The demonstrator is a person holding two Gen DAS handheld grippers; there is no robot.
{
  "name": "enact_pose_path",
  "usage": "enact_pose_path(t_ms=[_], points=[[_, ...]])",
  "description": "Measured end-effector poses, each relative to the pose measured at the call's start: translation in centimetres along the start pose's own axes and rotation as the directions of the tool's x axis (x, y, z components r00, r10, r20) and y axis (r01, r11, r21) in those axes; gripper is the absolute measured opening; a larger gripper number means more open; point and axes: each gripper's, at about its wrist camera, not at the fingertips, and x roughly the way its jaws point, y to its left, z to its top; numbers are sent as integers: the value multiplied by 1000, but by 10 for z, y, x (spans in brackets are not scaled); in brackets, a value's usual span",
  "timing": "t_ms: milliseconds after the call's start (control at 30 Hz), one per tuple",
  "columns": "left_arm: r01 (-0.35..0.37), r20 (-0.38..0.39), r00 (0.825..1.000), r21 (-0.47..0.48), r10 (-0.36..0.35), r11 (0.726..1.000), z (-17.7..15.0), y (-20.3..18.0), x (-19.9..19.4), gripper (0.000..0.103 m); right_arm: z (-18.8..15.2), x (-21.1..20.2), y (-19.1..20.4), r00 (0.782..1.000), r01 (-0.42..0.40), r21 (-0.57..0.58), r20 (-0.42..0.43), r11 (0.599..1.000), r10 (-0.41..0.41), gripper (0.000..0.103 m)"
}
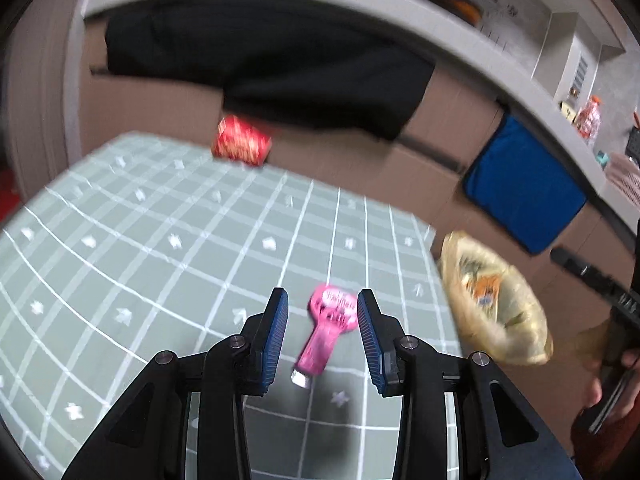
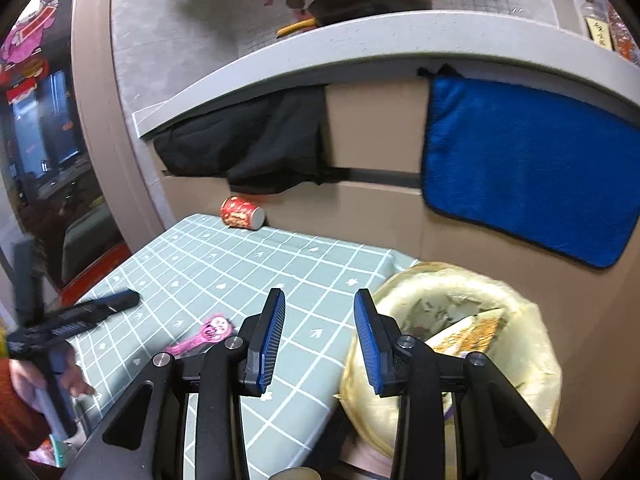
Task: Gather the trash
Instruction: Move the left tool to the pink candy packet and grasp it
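Note:
A pink wrapper (image 1: pixel 328 326) lies on the green checked tablecloth (image 1: pixel 160 248), between and just beyond the open fingers of my left gripper (image 1: pixel 322 336); it also shows in the right wrist view (image 2: pixel 206 334). A red cup (image 1: pixel 241 146) lies on its side at the table's far edge, seen too in the right wrist view (image 2: pixel 241 212). A bin lined with a yellowish bag (image 2: pixel 452 344) holding trash stands off the table's right edge, also in the left wrist view (image 1: pixel 494 300). My right gripper (image 2: pixel 320 338) is open and empty above the table's edge beside the bin.
Brown cabinets behind the table carry a hanging black cloth (image 2: pixel 248 148) and a blue towel (image 2: pixel 528 176). A grey countertop (image 2: pixel 360 40) runs above them with a pan on it. My left gripper's body (image 2: pixel 76 320) shows at the left of the right wrist view.

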Motion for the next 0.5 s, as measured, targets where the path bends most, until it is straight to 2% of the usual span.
enact_pose_path(t_ms=[133,300,500], points=[[26,-86,996,40,-23,999,-11,-5,33,37,-5,14,5,999,-4,-12,-36,1000,4,34],[-17,-152,988,103,32,995,-16,-17,61,37,-11,24,4,998,-6,-10,-67,1000,5,34],[-40,-191,979,131,65,991,-21,-23,78,37,-19,34,-2,995,-16,4,-96,1000,16,34]])
